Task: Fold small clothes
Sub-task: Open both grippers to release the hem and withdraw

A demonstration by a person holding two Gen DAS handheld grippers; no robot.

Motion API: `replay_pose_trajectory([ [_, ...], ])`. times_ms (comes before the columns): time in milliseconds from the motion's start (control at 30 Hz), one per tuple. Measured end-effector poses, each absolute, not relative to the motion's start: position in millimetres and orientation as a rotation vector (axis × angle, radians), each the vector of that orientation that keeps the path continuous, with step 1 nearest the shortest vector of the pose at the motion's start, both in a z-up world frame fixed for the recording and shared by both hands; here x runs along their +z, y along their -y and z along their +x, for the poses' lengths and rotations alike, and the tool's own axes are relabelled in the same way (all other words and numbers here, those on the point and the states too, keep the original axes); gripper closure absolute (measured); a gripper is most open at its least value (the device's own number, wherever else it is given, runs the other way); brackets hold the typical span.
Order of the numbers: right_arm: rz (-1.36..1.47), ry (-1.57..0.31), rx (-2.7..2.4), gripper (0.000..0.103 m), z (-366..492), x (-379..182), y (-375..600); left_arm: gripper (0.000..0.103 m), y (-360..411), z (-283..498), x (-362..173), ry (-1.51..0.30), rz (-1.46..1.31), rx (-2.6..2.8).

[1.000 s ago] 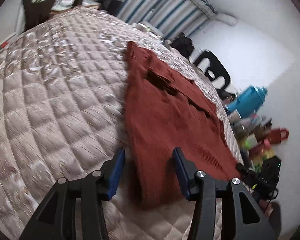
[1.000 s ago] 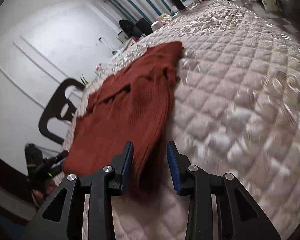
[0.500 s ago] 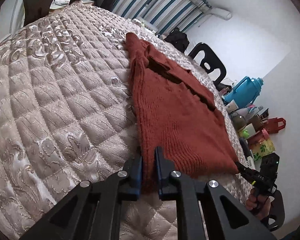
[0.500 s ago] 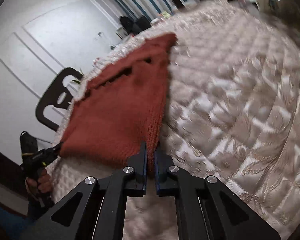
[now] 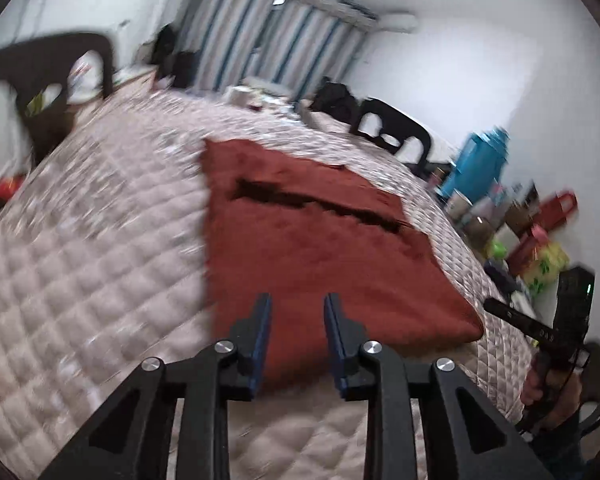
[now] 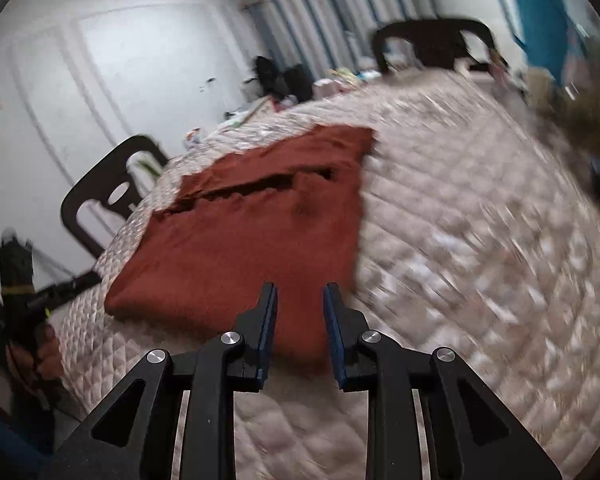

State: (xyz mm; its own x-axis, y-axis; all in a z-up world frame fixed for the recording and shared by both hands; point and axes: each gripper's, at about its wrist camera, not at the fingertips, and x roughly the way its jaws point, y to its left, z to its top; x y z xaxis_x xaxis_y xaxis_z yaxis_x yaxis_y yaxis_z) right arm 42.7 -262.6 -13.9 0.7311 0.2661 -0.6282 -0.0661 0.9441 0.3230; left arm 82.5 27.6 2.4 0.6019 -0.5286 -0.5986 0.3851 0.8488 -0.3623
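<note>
Sweater (image 5: 312,240) flat on quilt (image 5: 80,280), near hem under both claws. Left claw (image 5: 296,340) and right claw (image 6: 299,330) just opened, part spread, gripping nothing. Soft, light, floppy knit; likely best pinched at hem corners.

From my left wrist view I see a quilted beige cover (image 5: 80,300) filling the lower left of the frame. A dark chair (image 5: 40,80) stands at the upper left, another dark chair (image 5: 396,132) right of centre. Striped curtains (image 5: 276,48) hang at the top. A blue jug (image 5: 480,160) and a red bag (image 5: 556,208) sit at the right edge, both blurred.
</note>
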Motion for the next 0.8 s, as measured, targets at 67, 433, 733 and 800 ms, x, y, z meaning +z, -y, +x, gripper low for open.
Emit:
replay_pose_trajectory([
  [67, 0.242, -0.738, 0.213, 0.079, 54, -14, 242, 0.074, 0, 86, 1, -0.773, -0.151, -0.591],
  [433, 0.018, -0.833, 0.295, 0.079, 70, -37, 187, 0.07, 48, 74, -22, -0.835, 0.033, -0.619],
  [733, 0.081, -0.86, 0.281, 0.079, 70, -48, 199, 0.066, 50, 72, -25, -0.84, 0.081, -0.545],
  [800, 0.075, -0.835, 0.262, 0.079, 65, -42, 203, 0.066, 48, 70, -20, -0.823, 0.082, -0.531],
])
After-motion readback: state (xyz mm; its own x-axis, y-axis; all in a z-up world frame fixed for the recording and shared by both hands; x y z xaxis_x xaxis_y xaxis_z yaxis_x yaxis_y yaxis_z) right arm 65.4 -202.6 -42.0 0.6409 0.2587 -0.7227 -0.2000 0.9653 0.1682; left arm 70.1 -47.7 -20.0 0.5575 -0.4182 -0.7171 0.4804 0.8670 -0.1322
